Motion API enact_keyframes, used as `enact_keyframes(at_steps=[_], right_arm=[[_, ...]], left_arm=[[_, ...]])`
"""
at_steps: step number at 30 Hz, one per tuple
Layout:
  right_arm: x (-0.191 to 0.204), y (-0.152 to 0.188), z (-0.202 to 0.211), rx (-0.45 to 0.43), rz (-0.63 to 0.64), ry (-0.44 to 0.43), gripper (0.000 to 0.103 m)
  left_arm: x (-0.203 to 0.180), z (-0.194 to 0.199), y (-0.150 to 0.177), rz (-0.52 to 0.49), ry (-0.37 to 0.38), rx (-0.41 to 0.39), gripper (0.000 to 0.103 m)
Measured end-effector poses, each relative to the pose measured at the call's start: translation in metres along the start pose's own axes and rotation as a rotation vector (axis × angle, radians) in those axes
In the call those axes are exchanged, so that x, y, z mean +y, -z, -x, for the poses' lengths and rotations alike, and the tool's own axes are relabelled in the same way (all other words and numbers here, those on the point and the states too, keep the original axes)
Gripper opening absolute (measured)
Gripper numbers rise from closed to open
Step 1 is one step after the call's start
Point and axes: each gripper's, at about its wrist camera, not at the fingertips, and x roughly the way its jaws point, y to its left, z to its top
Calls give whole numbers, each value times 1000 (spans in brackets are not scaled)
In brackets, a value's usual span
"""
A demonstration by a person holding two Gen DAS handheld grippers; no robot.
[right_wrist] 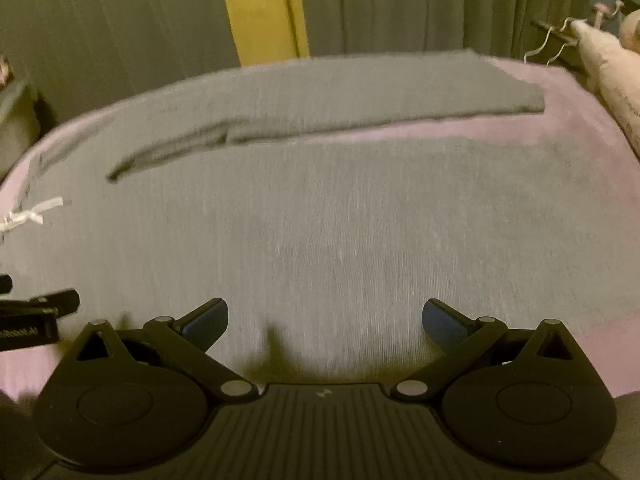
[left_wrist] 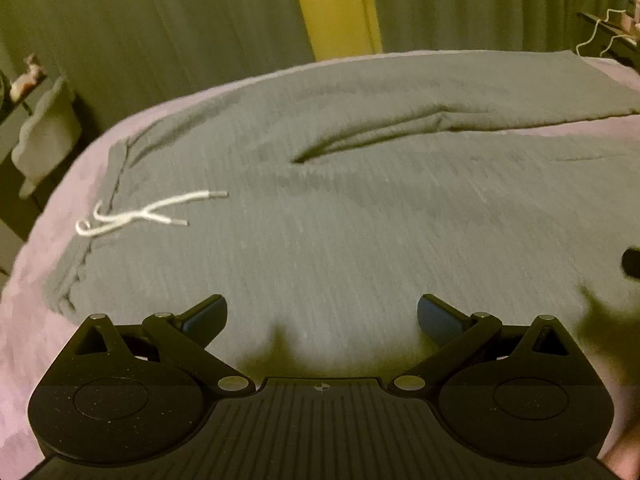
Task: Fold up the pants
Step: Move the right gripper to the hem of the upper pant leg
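Two legs of the grey pants (left_wrist: 360, 208) lie spread flat on the pink bed cover (right_wrist: 560, 128), white drawstring (left_wrist: 136, 216) at the waistband on your left. Your left gripper (left_wrist: 322, 316) and right gripper (right_wrist: 326, 318) hover just above the fabric, fingers wide, empty. Curtains (left_wrist: 160, 20) hang behind the bed.

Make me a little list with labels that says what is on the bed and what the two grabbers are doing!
clothing: grey pants spread flat, both legs apart
string: white drawstring lying loose at the waistband
surface: pink bedcover
left gripper: open, above the pants, holding nothing
right gripper: open, above the pants, holding nothing
background: curtains
folding: not yet begun
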Motion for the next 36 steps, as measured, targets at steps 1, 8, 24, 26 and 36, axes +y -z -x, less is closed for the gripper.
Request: enact_keyframes(at_steps=[1,8,24,26,36], right_arm=[[-1,0,1,-30,-5,2,103],[-2,-22,-29,-38,24,-36,103],[-28,-146,-128,91,-137,-1,103],[-25,-173,-140,74,-117,12,103],[-15,-326,-269,80,-182,145,97]], left_arm=[[1,-1,-5,4,-2,-3,103],[21,-18,-53,142,52,-29,103],[59,-117,-121,338,-90,-9,103],[65,-122,-117,351,-120,-43,103],[97,-154,-116,449,-188,-139,103]])
